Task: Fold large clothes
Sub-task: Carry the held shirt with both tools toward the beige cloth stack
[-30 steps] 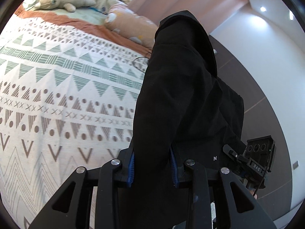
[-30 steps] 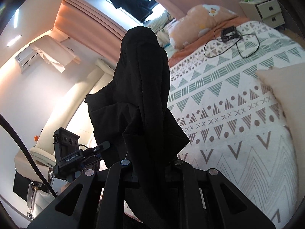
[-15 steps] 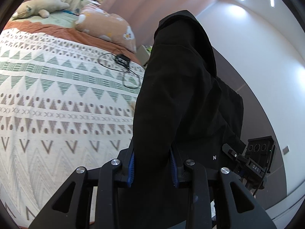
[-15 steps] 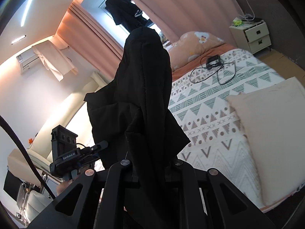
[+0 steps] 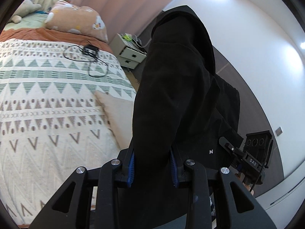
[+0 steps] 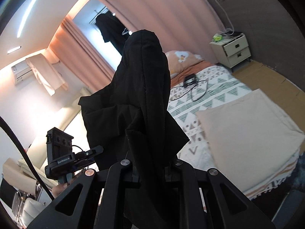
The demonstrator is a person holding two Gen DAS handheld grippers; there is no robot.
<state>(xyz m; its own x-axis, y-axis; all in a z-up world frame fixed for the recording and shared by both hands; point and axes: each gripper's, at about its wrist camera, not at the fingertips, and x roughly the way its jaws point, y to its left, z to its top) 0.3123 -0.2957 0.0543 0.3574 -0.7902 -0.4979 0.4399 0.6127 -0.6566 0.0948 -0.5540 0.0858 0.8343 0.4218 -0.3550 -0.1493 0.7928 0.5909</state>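
Note:
A large black garment is draped up over my left gripper, whose blue pads are shut on a thick bunch of it. The same black garment stands in a tall bundle over my right gripper, which is shut on it and whose fingertips the cloth hides. Both grippers hold it in the air beside the bed. The right gripper's body shows at the far right of the left wrist view. The left gripper's body shows at the lower left of the right wrist view.
The bed's patterned cover lies below, with a beige folded cloth near its corner and a black cable with a charger further up. An orange pillow and a white nightstand stand at the head end.
Both grippers have swung along the bed and risen, still gripping the black garment. The nightstand and the beige cloth have come into view. The grip on the cloth looks unchanged.

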